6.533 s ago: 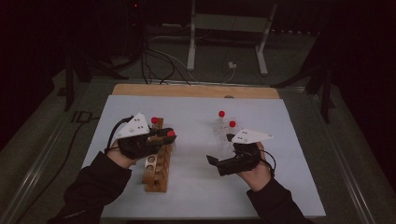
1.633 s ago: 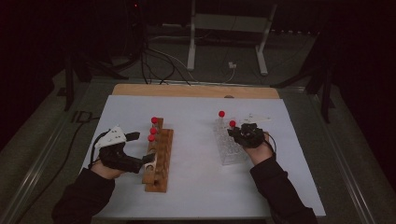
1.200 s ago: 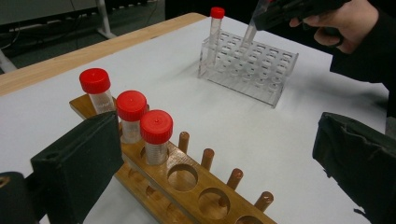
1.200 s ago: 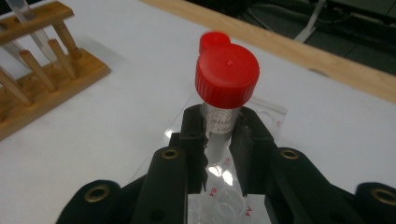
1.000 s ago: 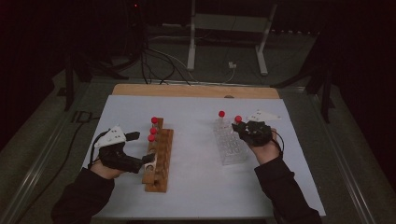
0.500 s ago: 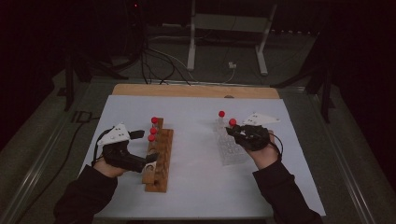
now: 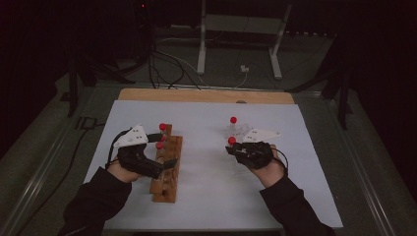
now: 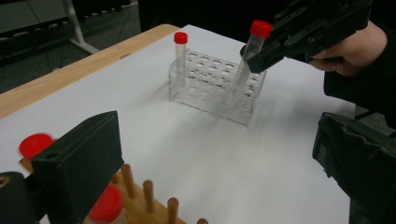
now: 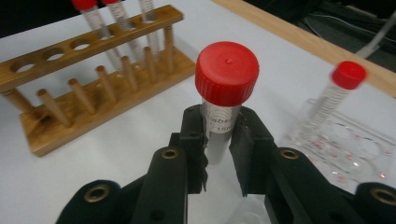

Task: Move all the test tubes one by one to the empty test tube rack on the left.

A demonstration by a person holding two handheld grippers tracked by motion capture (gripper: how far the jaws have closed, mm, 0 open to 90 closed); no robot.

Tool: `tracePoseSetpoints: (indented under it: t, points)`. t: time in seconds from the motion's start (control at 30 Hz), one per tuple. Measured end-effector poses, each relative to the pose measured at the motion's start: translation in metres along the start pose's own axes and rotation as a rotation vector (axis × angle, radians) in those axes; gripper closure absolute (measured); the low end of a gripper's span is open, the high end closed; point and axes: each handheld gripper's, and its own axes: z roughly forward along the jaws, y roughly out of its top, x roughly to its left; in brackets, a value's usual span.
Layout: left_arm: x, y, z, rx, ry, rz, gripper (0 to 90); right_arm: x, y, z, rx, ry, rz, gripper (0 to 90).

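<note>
Over the white-covered tabletop (image 7: 206, 196), right of centre, the right tongs (image 9: 219, 135) are clamped on a clear plastic test tube with a red screw cap (image 9: 223, 100), pads pressing its neck just under the cap. Seen from the left gripper view, this tube (image 8: 247, 60) hangs above the near corner of the clear acrylic tube rack (image 8: 212, 91), its tip at or just inside the rack's top; I cannot tell whether it is clear of its hole.

Tube's long axis: near upright, cap up, tip down, leaning slightly with the cap tilted away from the rack.

One more red-capped clear tube (image 8: 180, 53) stands upright at the acrylic rack's far corner. The wooden peg-and-hole tube rack (image 7: 167, 167) at left carries three red-capped tubes (image 9: 119, 18) at its far end; the other holes are open.

Left tongs (image 7: 164, 162) sit against the wooden rack with jaws apart, nothing between them.

Judgement: work reads as moving tubes between the two racks. Three stand in the wood, one is in transit, one waits in acrylic, so roughly past halfway if wood is the destination.
</note>
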Motion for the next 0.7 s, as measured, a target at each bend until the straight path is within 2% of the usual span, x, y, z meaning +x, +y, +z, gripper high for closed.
tracePoseSetpoints:
  t: [0.5,0.7]
  points:
    - [-0.014,0.015,0.019,0.021,-0.061,0.031,2.3,0.030,0.004,0.004,0.018,0.099,-0.050,75.6]
    - [-0.021,0.019,0.027,0.033,-0.086,0.051,2.4,0.037,0.005,0.006,0.017,0.123,-0.072,75.6]
